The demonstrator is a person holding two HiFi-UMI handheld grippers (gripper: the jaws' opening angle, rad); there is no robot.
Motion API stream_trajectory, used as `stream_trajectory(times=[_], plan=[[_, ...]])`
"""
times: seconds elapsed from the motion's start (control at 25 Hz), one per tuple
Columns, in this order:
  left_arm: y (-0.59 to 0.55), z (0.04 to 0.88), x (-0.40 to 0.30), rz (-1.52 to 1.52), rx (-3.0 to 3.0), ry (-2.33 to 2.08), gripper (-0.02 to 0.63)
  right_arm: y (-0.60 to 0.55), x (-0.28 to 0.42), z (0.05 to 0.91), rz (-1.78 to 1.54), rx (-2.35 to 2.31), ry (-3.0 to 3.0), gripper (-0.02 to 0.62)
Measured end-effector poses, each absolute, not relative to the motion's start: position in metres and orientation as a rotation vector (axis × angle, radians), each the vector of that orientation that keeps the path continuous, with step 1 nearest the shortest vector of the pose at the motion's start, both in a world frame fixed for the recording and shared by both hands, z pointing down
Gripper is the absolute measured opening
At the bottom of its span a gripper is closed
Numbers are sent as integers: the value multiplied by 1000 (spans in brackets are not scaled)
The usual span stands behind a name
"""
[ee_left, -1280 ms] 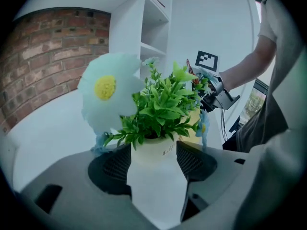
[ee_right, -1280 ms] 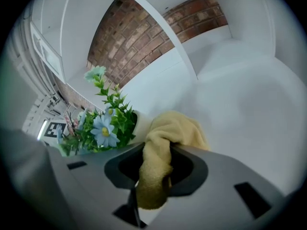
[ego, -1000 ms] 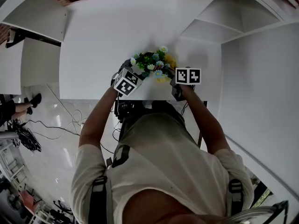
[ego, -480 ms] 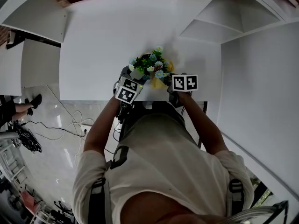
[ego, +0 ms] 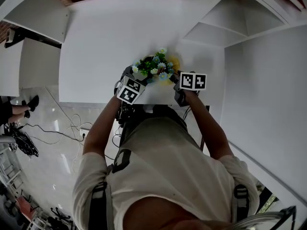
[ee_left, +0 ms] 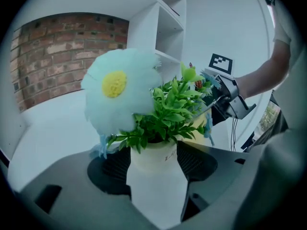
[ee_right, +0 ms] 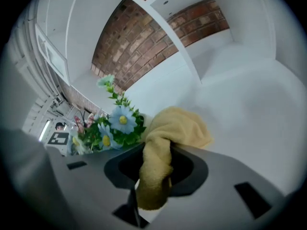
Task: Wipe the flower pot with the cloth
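Near the front edge of the white table (ego: pixel 110 42), the flower pot (ee_left: pixel 154 150) stands between two grippers, its artificial flowers (ego: pixel 153 66) hiding most of it from the head view.

Left gripper (ego: pixel 135 78): the jaws are closed on the cream pot, one ribbed pad (ee_left: pixel 111 166) against each side of its wall. This hold probably serves to steady the light, top-heavy pot so that rubbing does not tip or spin it. Whether the base rests on the table or hangs just above it cannot be told.

Right gripper (ee_right: pixel 156 164): the jaws pinch a twisted neck of the yellow cloth (ee_right: pixel 175 128). The free end bunches into a soft wad ahead of the tips, which gives a padded wiping face and likely spares the pot from hard jaw contact. The wad lies at the pot's right side, just beside the blue daisies. Contact with the pot wall is hidden behind the cloth, so the wiping stroke appears under way but cannot be confirmed.
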State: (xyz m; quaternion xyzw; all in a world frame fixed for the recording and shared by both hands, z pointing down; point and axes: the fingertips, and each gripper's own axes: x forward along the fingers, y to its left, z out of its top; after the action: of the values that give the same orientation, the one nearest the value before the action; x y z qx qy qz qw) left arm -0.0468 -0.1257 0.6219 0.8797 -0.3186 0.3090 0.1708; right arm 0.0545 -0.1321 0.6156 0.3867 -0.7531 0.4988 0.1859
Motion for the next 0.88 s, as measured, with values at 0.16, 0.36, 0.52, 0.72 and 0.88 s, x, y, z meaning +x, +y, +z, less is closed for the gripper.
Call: stream_trajectory(times=[0.16,0.36,0.52,0.72,0.88], plan=[[-125,624,-46,869,2486,-937,308,-107,35,626,1396,1009,-2109,120],[-123,625,-48,876,2482,-937,307,-83,24,627,1398,898,-2122,120],[-122,628,-53,889,2475,-935,290,-108,57,619,1397,1025,-2131,120],[-126,627,-51,913,2501,-920,290,-155,96,605,1357,1224,-2114,120],[-128,629,-45,933,2514,-908,291,-150,71,613,1333,1122,-2125,120]])
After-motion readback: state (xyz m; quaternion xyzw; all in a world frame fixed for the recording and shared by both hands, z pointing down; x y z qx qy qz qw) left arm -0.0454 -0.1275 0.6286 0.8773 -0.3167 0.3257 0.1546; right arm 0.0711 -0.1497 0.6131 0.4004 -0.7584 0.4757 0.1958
